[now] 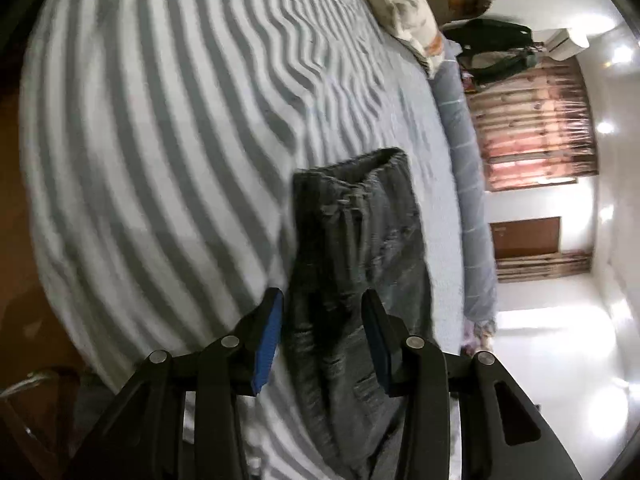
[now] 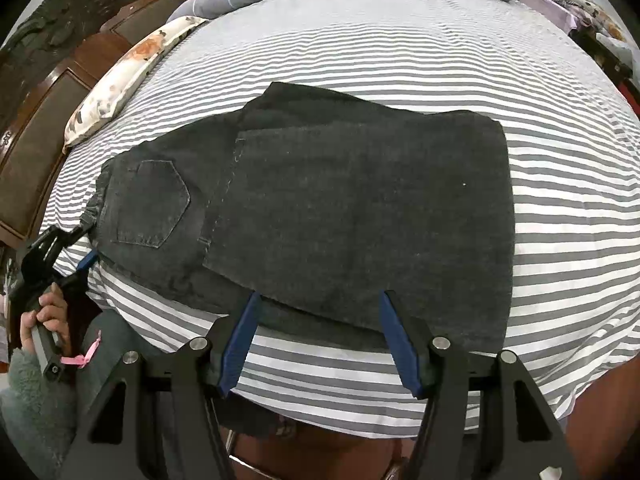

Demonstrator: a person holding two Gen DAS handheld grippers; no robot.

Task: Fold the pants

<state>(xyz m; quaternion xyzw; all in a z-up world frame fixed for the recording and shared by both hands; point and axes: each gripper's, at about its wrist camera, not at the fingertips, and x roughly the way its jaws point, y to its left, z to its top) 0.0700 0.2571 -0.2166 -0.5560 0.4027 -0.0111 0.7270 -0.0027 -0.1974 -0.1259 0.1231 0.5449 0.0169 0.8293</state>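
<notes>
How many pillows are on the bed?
1. A floral pillow lies by the wooden headboard, apart from the pants. Others may be hidden beyond the frame.

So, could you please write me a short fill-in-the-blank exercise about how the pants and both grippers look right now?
1. The dark pants lie on a bed sheet patterned with grey and white ____.
2. The right gripper has its jaws ____.
3. The left gripper is also ____.
4. The back pocket on the pants faces ____.

Missing words: stripes; open; open; up
</notes>
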